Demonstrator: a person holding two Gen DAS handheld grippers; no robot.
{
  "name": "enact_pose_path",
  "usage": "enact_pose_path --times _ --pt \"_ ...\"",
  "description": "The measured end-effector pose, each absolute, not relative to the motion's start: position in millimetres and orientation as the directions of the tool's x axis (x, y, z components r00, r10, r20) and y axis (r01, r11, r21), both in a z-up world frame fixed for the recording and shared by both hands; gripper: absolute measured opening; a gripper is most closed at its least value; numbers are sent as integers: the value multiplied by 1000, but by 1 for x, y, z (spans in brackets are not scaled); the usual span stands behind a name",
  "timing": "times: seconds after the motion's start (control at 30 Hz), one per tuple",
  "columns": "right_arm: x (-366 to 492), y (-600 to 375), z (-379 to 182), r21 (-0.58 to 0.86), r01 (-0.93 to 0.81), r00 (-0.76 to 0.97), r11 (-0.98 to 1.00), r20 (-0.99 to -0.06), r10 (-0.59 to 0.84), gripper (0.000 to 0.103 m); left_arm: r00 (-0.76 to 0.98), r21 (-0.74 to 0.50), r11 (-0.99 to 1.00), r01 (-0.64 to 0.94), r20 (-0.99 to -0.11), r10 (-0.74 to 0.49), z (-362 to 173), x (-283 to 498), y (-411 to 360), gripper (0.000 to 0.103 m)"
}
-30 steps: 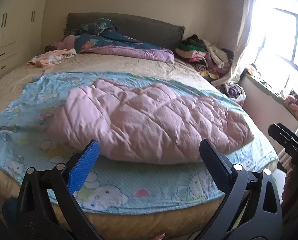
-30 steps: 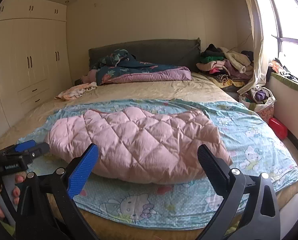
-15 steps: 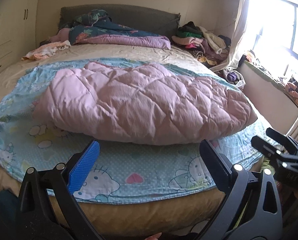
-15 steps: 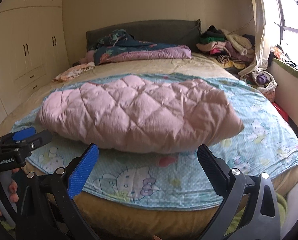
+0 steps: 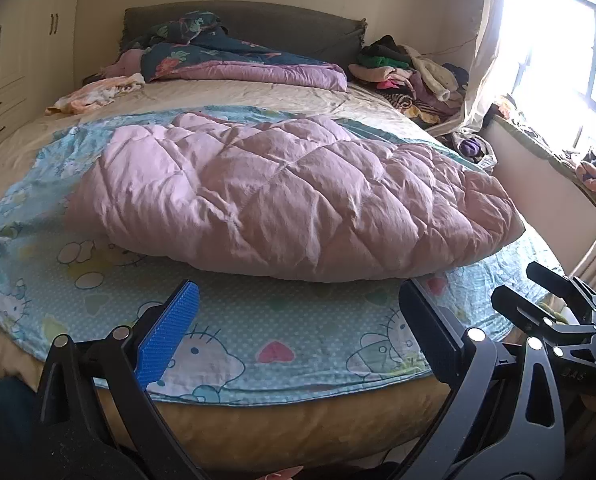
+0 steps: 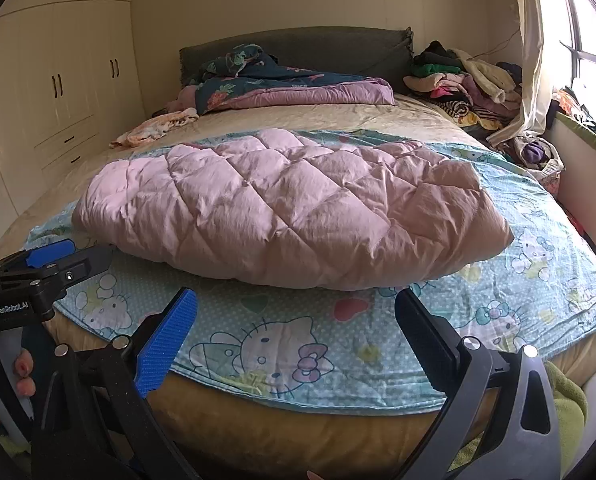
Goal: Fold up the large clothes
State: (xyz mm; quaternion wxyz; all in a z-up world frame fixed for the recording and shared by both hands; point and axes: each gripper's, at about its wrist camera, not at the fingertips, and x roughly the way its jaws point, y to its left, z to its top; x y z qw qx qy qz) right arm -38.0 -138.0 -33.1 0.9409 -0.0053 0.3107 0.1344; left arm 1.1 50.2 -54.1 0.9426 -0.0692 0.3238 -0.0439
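Both grippers hang spread wide and empty at the bed's near edge: my left gripper (image 5: 298, 320) and my right gripper (image 6: 298, 316) touch nothing. Beyond them the blue cartoon sheet (image 6: 282, 344) covers the bed, and the pink quilted coat (image 5: 290, 200) lies across its middle.

Grey headboard (image 6: 298, 46), heaped clothes (image 6: 465, 80), cream wardrobe (image 6: 58, 92), cartoon-cat sheet (image 6: 278, 344), floral duvet (image 6: 290, 88)

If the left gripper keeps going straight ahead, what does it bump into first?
Probably the pink quilted coat lying on the blue cartoon sheet. The open left gripper points at its near edge, though it might brush the sheet first; depth is unclear.
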Motion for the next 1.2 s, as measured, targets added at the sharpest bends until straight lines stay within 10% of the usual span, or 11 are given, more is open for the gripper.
enact_pose_path --times 1.2 --pt "-42 -139 -30 69 -252 777 965 -580 244 99 787 -144 989 32 -606 -114 -50 -2 52 94"
